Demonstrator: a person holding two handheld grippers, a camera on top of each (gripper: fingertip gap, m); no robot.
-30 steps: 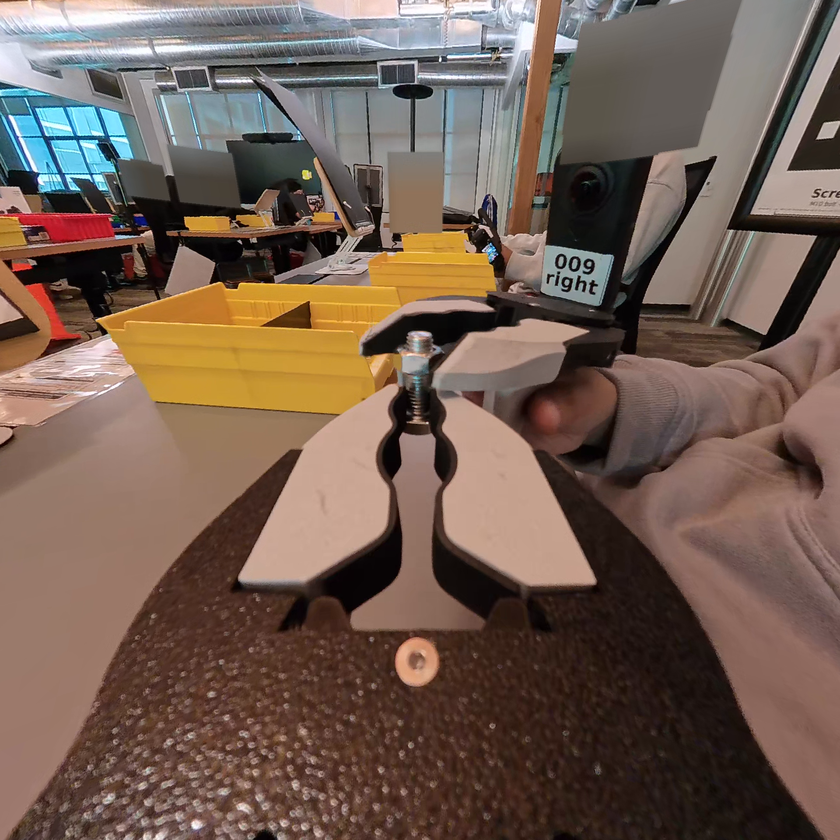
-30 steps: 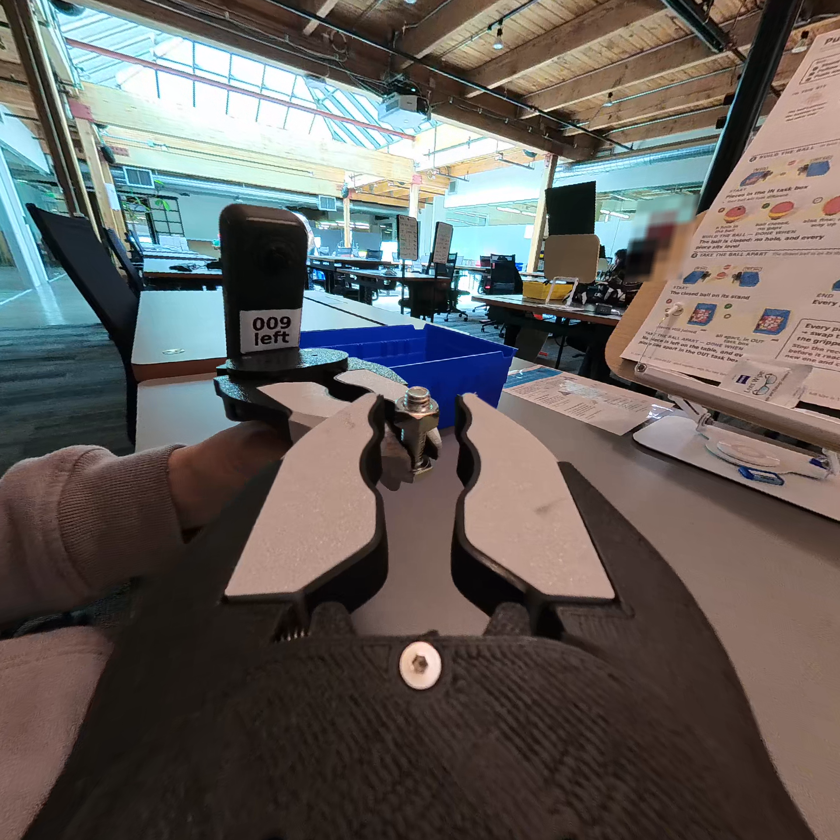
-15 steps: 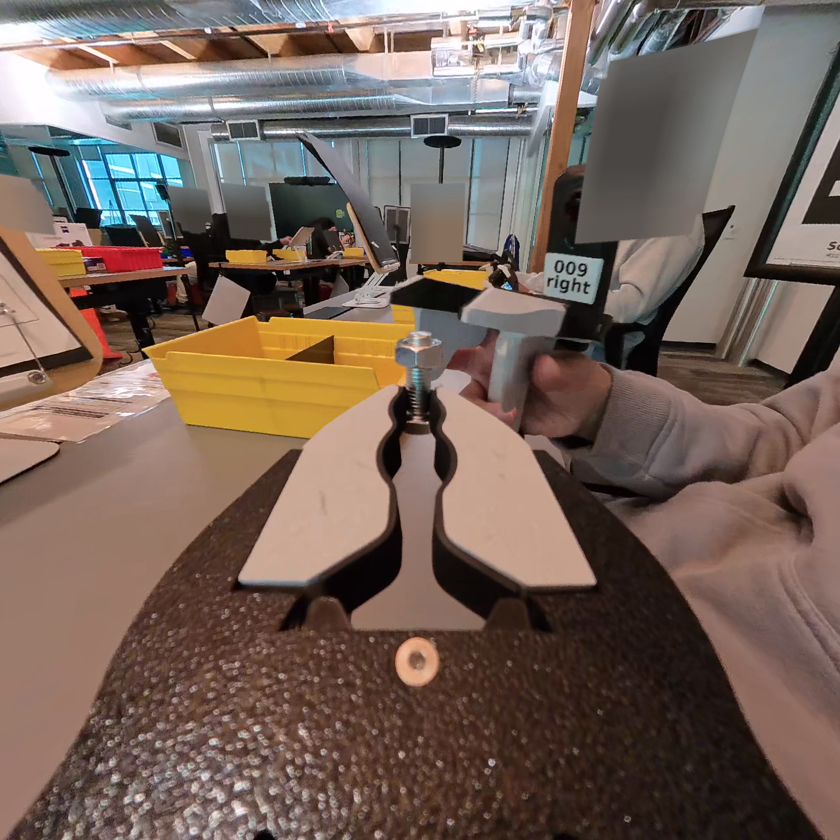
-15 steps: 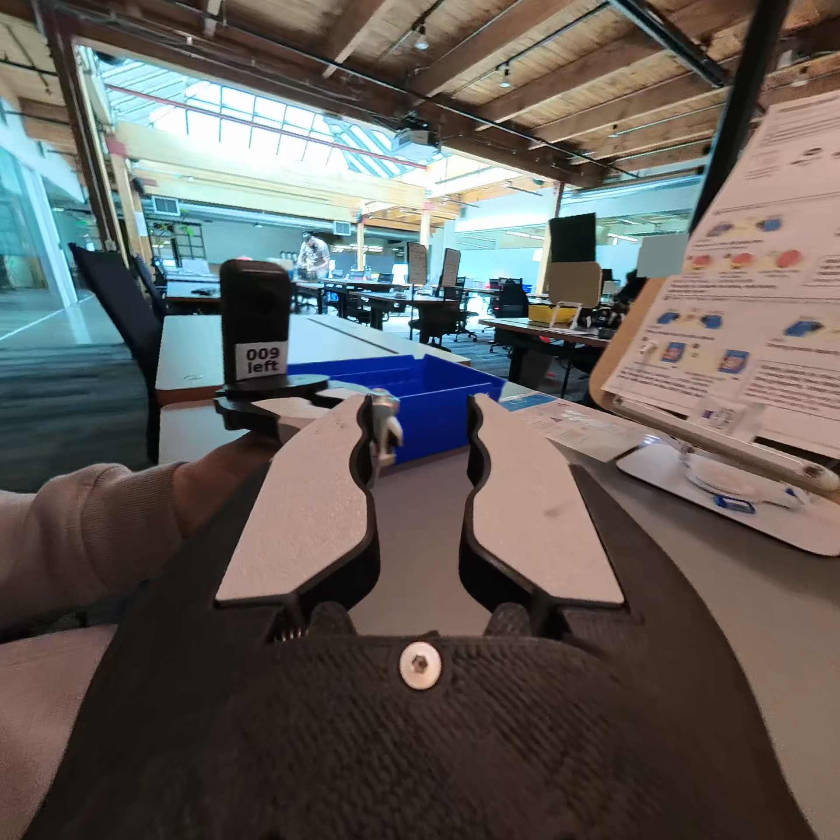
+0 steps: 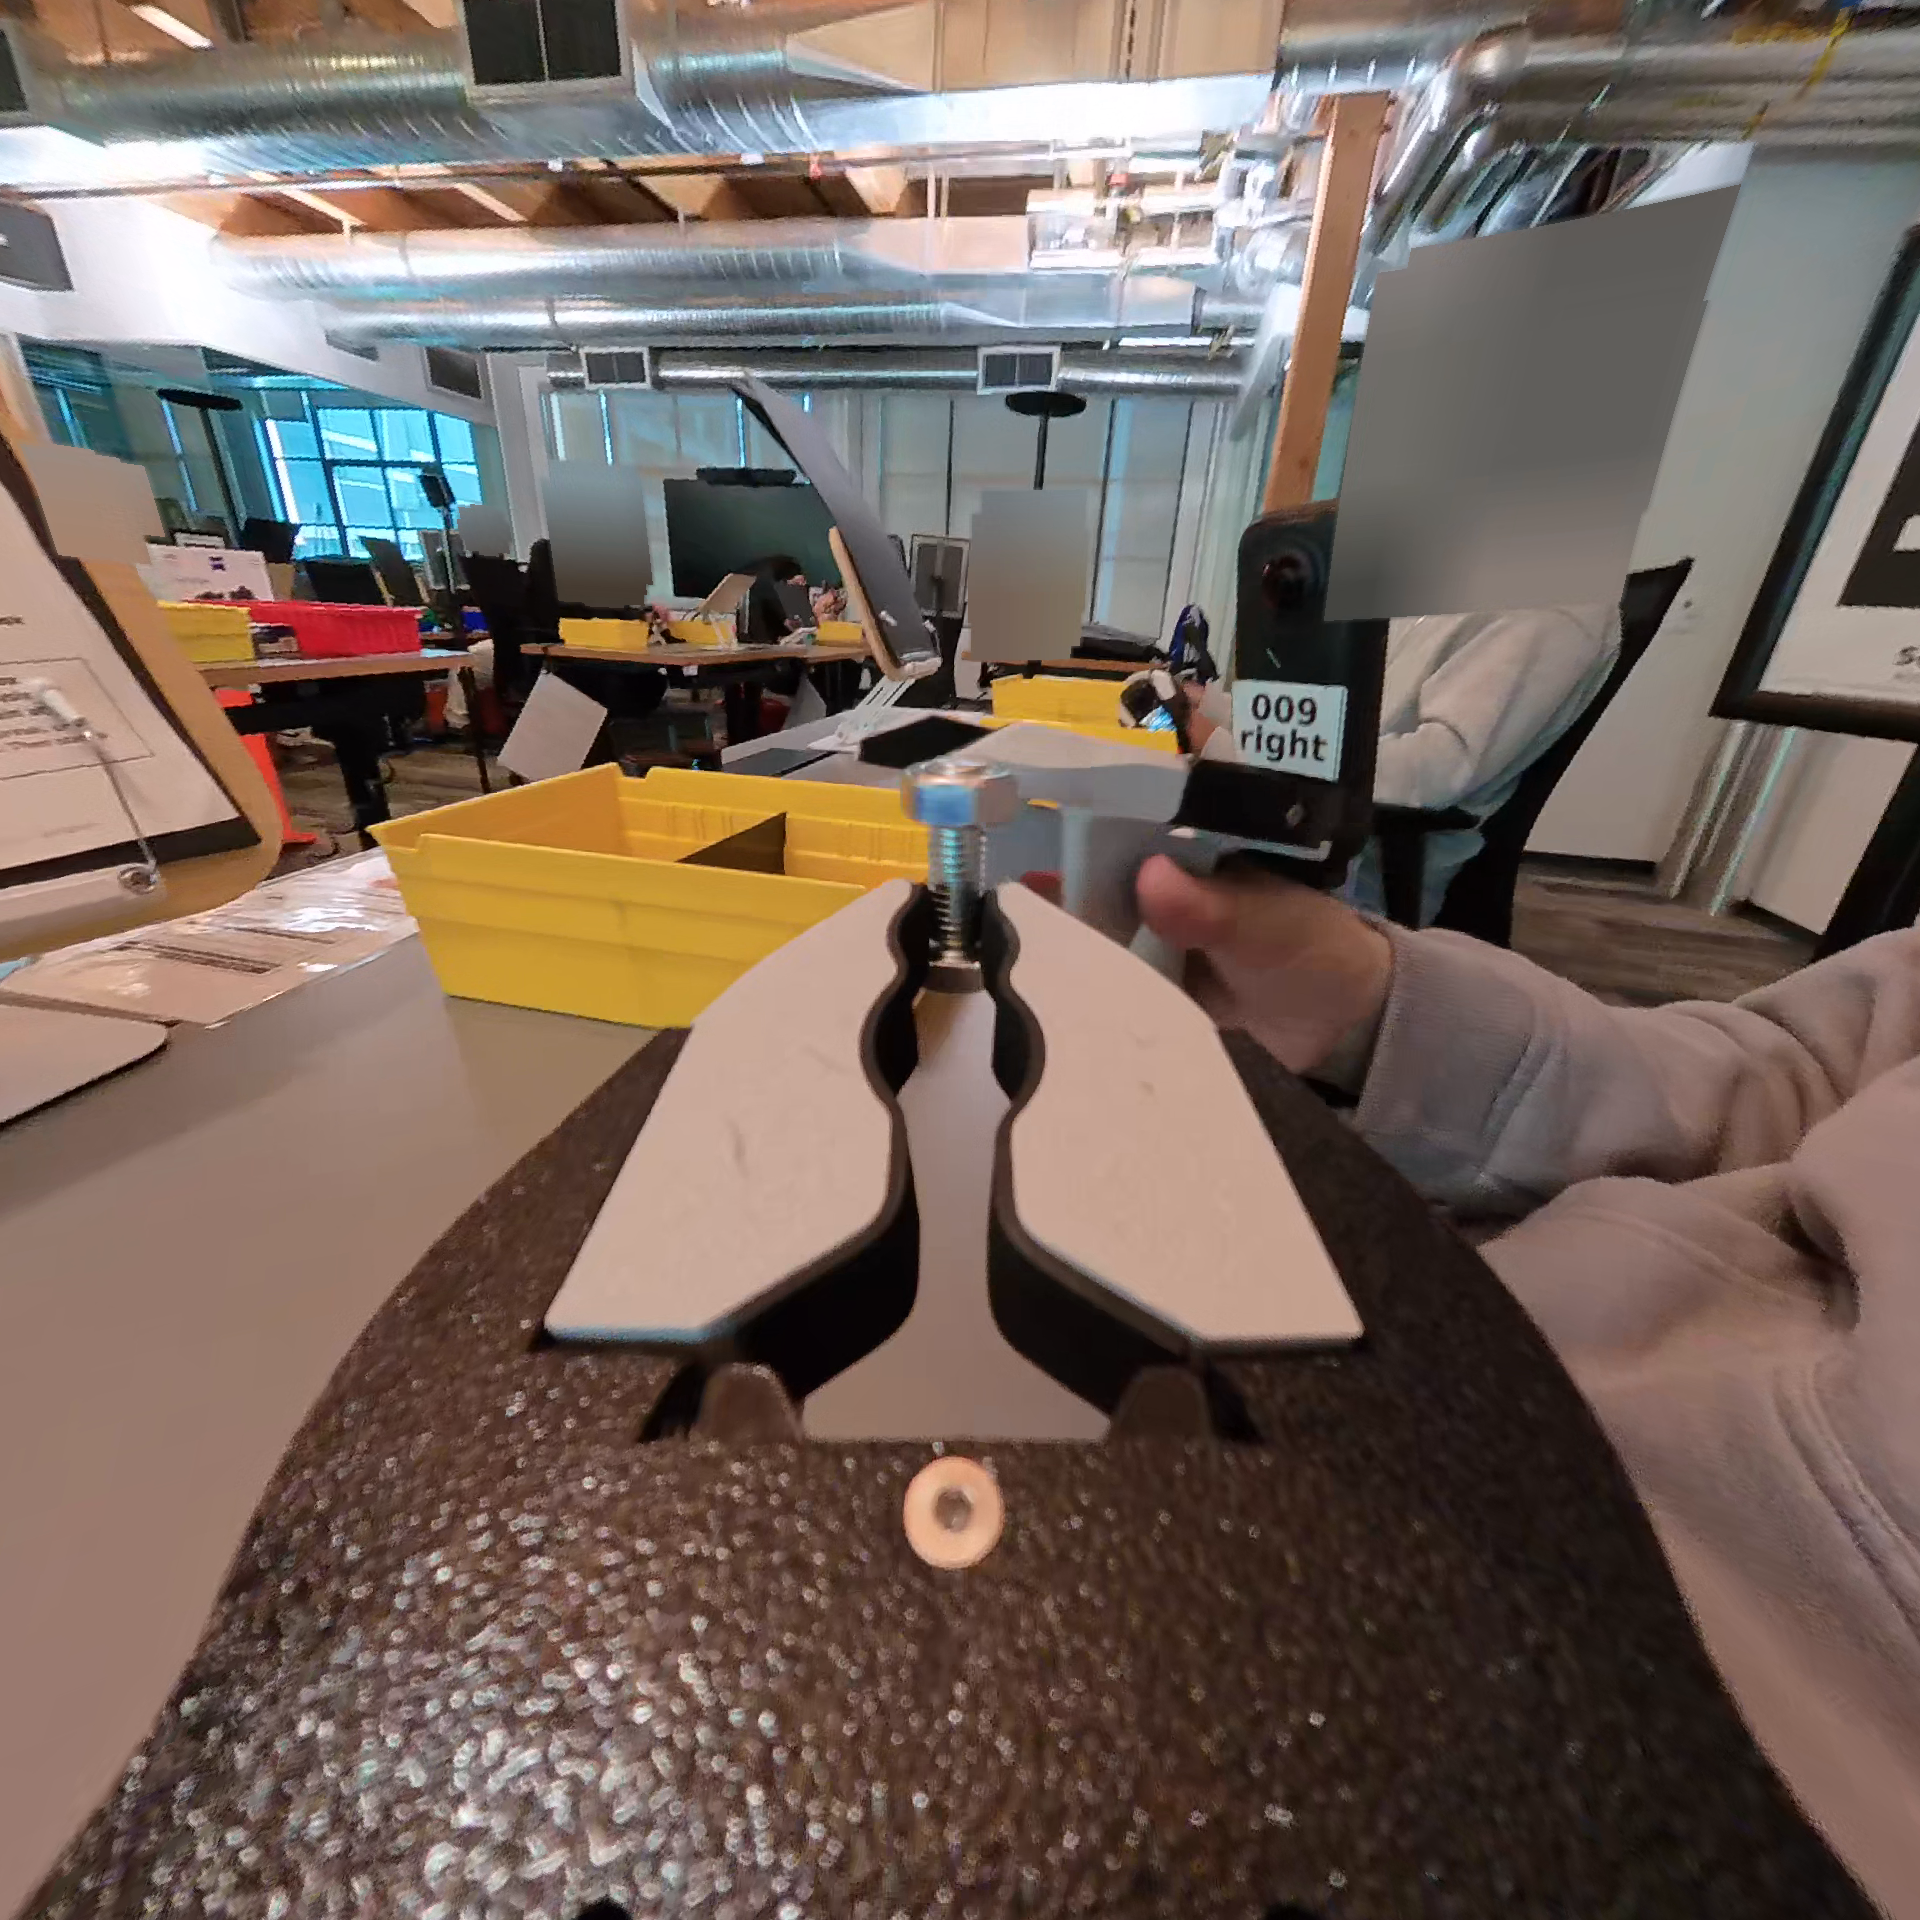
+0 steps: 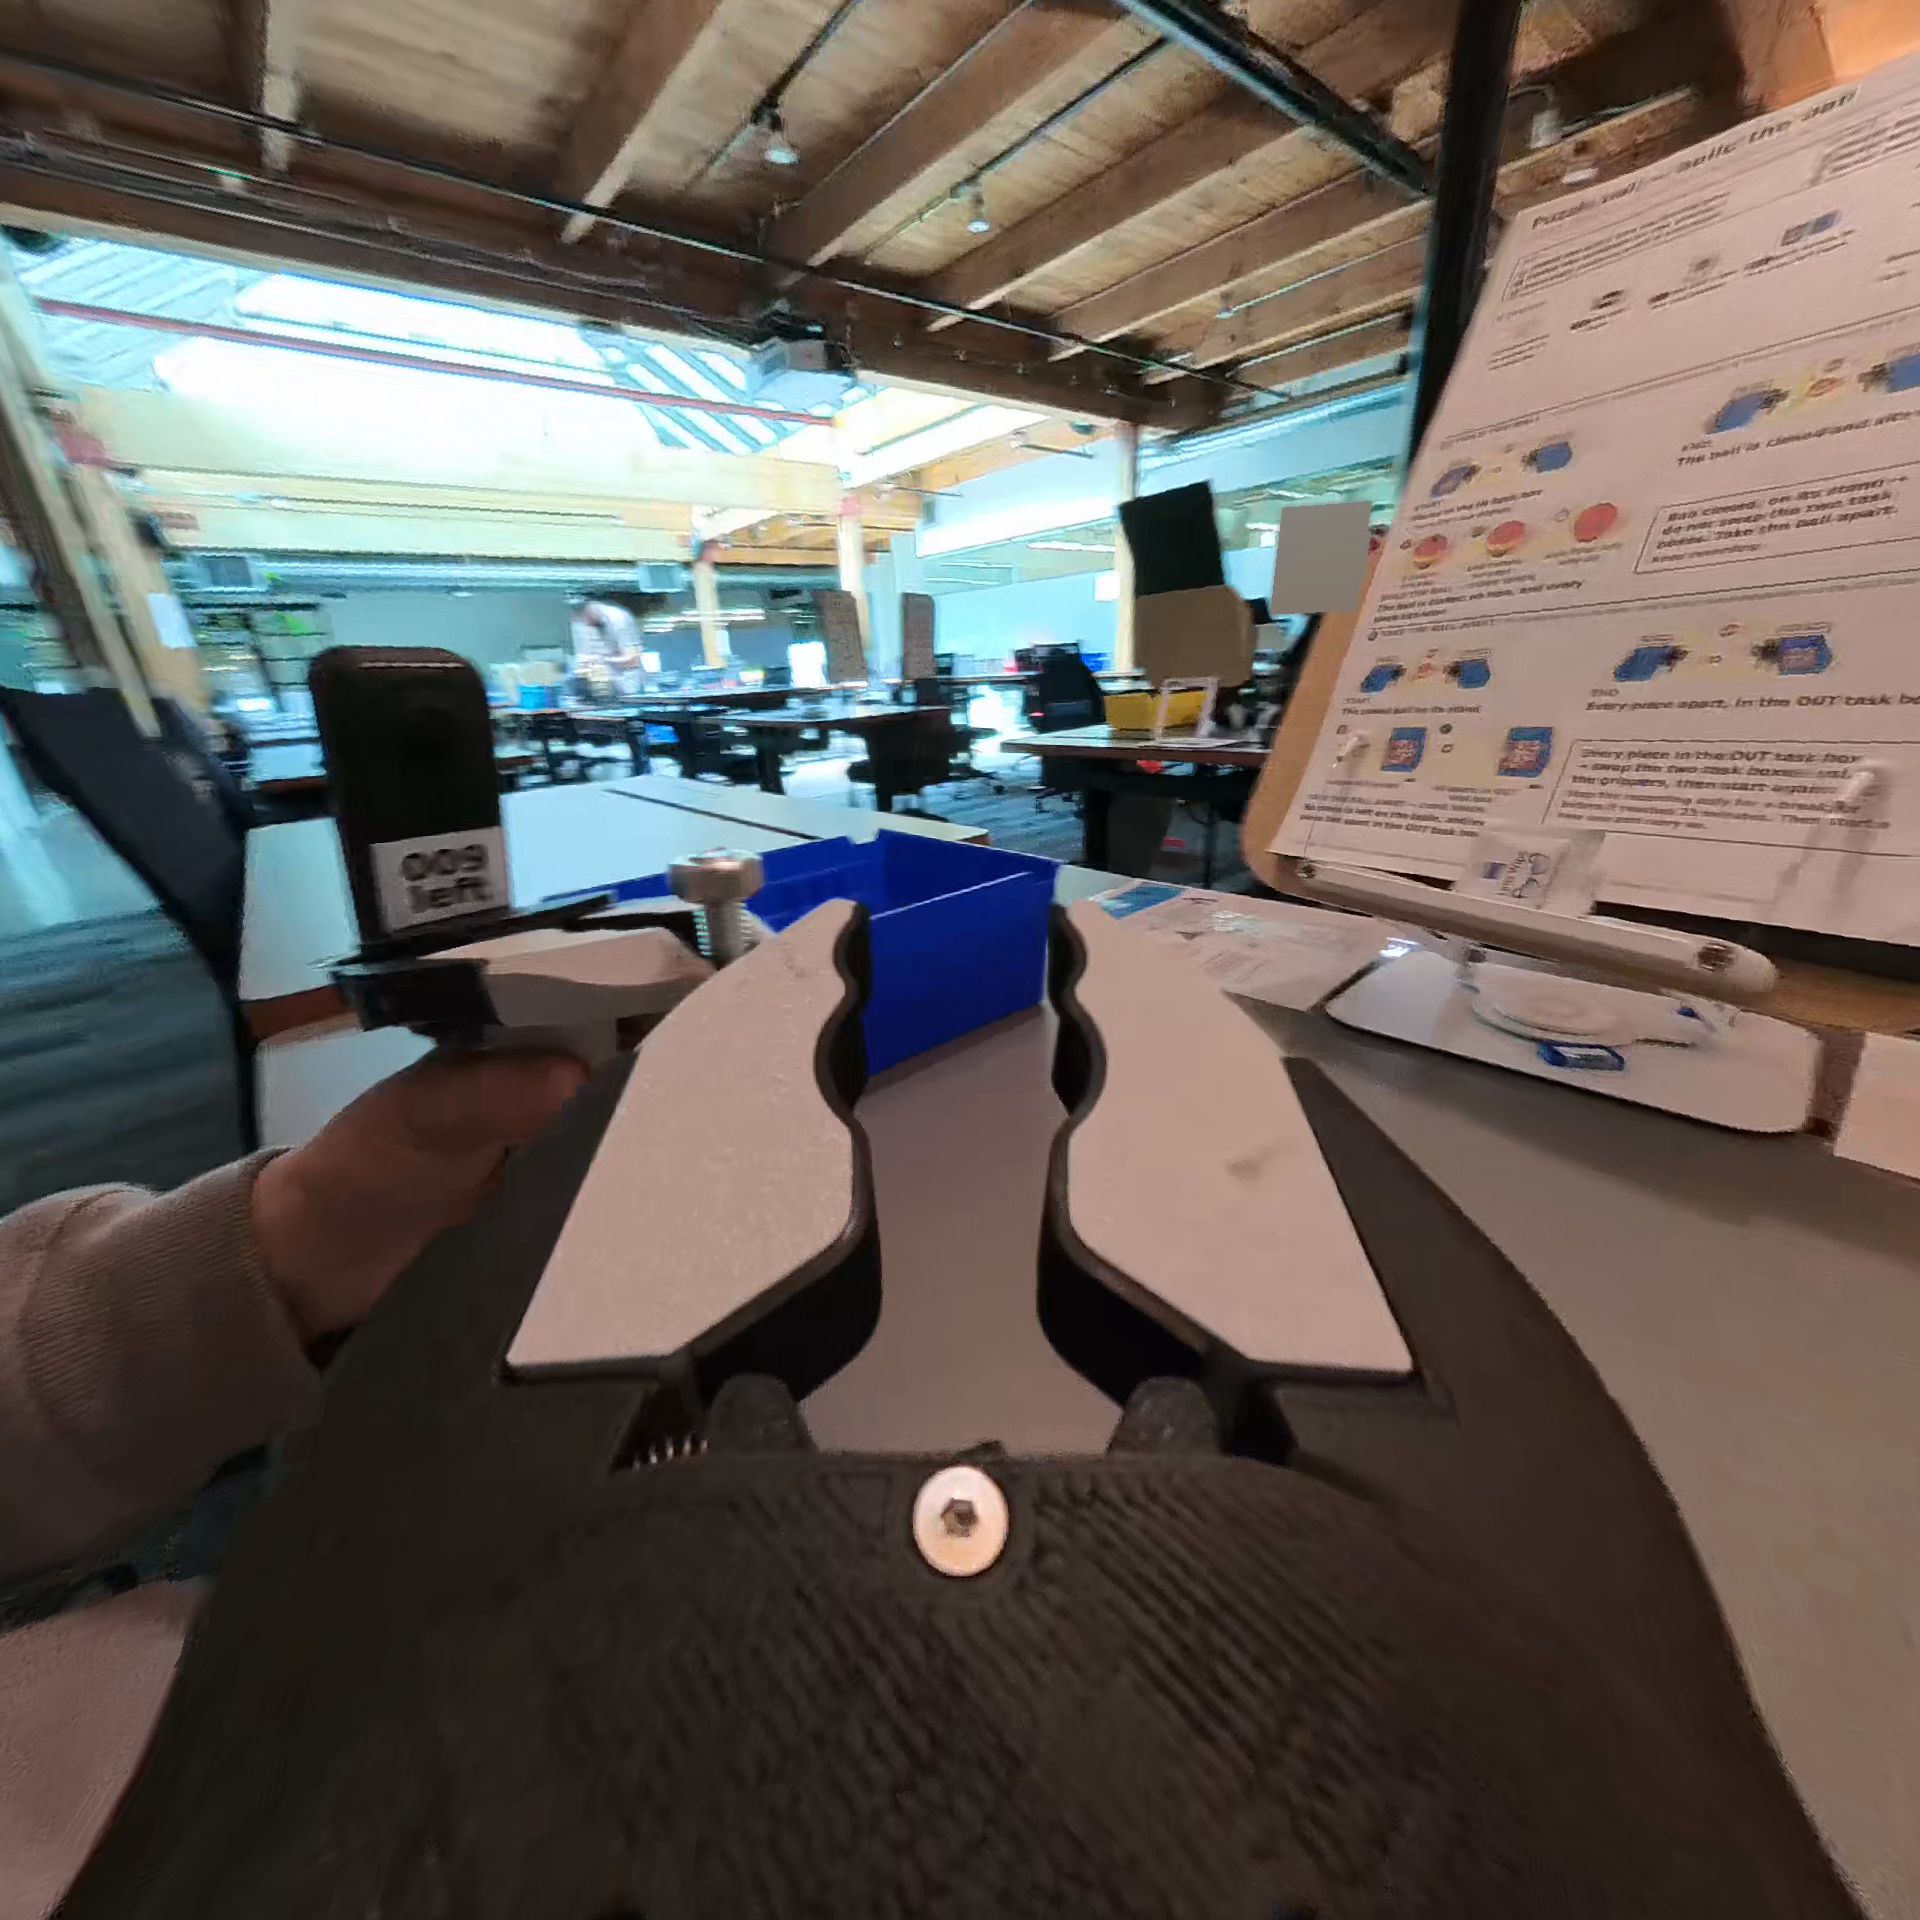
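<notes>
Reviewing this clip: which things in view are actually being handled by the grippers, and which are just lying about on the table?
Being handled:
- silver bolt with nut, upright, clamped by its threads in the left gripper
- right gripper, open, holding nothing, beside the bolt

Lying about:
- yellow bin
- blue bin
- instruction board on a stand
- papers

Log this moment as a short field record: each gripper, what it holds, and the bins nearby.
left gripper: shut on a silver bolt, held upright by its threads, nut at the top
right gripper: jaws apart, nothing between them; beside the bolt, not touching
yellow bin: on the grey table, beyond the left gripper
blue bin: on the table, beyond the right gripper
instruction board: propped at right
</notes>
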